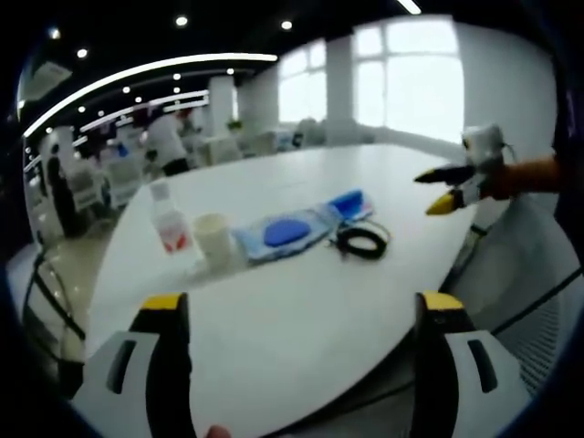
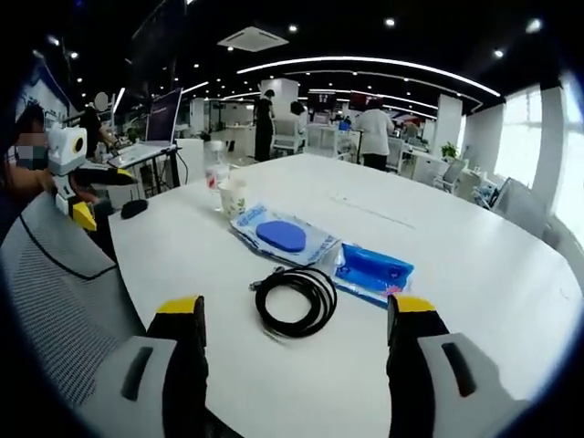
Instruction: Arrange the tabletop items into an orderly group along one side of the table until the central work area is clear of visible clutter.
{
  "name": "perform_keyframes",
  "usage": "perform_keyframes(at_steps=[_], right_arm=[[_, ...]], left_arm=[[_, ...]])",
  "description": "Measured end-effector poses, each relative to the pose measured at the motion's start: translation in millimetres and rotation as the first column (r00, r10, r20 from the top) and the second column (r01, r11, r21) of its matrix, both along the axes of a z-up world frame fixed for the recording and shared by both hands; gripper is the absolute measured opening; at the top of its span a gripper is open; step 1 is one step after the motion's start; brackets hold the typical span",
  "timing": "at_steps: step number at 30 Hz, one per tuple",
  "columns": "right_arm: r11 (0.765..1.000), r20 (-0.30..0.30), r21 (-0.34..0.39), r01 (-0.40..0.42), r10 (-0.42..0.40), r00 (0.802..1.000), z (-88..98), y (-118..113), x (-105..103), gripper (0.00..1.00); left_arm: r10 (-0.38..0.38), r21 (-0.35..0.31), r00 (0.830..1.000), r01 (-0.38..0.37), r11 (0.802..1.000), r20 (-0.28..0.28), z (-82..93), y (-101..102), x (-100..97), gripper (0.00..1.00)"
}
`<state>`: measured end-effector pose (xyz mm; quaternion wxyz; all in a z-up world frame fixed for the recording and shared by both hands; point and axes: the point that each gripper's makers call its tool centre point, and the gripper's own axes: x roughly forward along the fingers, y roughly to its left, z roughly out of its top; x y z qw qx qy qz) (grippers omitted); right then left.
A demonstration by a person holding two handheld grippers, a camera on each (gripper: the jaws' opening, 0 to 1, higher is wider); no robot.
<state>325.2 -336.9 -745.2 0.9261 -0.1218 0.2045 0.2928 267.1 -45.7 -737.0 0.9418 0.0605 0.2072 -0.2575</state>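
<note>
Broadly, the white tabletop carries a diagonal row: bottle, cup, clear pouch with blue pad, blue packet, black cable coil; the coil lies dead ahead of the right tongs, nearer than the left tongs; both gape wide, empty.

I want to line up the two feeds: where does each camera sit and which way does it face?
Left gripper view: on the left gripper, facing across the table toward windows; the right gripper enters at right.
Right gripper view: on the right gripper, facing the table and office; the left gripper shows at left.
Shared: cable, blue packets, cup, bottle.
</note>
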Motion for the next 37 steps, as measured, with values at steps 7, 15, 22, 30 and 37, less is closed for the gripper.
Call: perform_keyframes(at_steps=[7, 15, 22, 30, 37], right_arm=[[0.997, 0.003, 0.053, 0.052, -0.052, 0.999, 8.5, -8, -15, 1.0], [0.994, 0.028, 0.075, 0.081, -0.083, 0.996, 14.3, -10, -24, 1.0], [0.992, 0.019, 0.081, 0.099, -0.101, 0.995, 10.7, -13, -24, 1.0], [0.994, 0.026, 0.066, 0.084, -0.086, 0.996, 7.9, -11, -23, 1.0], [0.993, 0.026, 0.064, 0.098, -0.1, 0.995, 6.4, -14, -23, 1.0]], left_arm=[[-0.012, -0.007, 1.0, 0.012, 1.0, 0.011, 2.8, -3, -1.7, 1.0], [-0.015, 0.013, 1.0, 0.014, 1.0, 0.02, 6.5, -4, -3.5, 1.0], [0.003, -0.021, 0.999, -0.002, 1.0, 0.036, 11.3, -4, -0.1, 1.0], [0.01, -0.023, 0.999, -0.009, 1.0, 0.044, 12.0, -3, 1.6, 1.0], [0.016, -0.024, 0.999, -0.015, 1.0, 0.044, 11.0, -2, 2.1, 1.0]])
